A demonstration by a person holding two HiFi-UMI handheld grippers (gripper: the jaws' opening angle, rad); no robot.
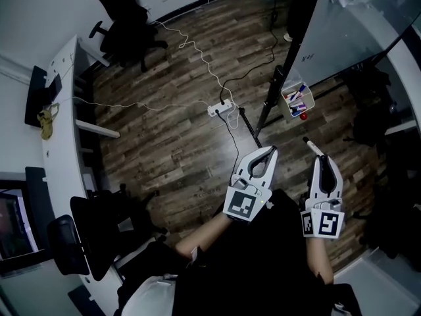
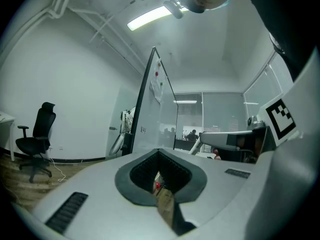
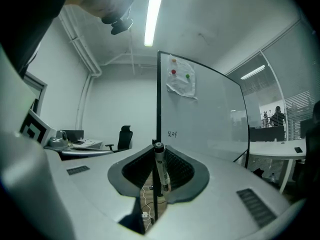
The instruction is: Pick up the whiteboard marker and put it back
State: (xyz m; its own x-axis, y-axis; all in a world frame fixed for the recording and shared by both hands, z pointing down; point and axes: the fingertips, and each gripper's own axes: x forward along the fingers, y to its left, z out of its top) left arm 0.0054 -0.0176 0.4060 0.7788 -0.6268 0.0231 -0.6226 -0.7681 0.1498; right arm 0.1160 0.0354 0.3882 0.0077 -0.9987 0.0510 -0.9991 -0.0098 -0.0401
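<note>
A whiteboard marker [image 1: 310,145] sticks out forward from my right gripper [image 1: 321,160], which is shut on it. In the right gripper view the marker [image 3: 161,171] stands upright between the pads, cap end up, with the whiteboard [image 3: 200,114] straight ahead. To its left, my left gripper [image 1: 268,152] is shut with nothing in it. In the left gripper view its jaws [image 2: 160,154] meet at the tip. A small tray of markers [image 1: 297,101] hangs on the whiteboard's stand ahead of both grippers. The whiteboard [image 1: 355,25] fills the upper right of the head view.
A black stand pole [image 1: 283,71] runs down beside the tray. A power strip [image 1: 222,108] with trailing cables lies on the wood floor. An office chair [image 1: 128,31] stands far back, and another chair [image 1: 99,236] by the curved white desk [image 1: 62,110] at the left.
</note>
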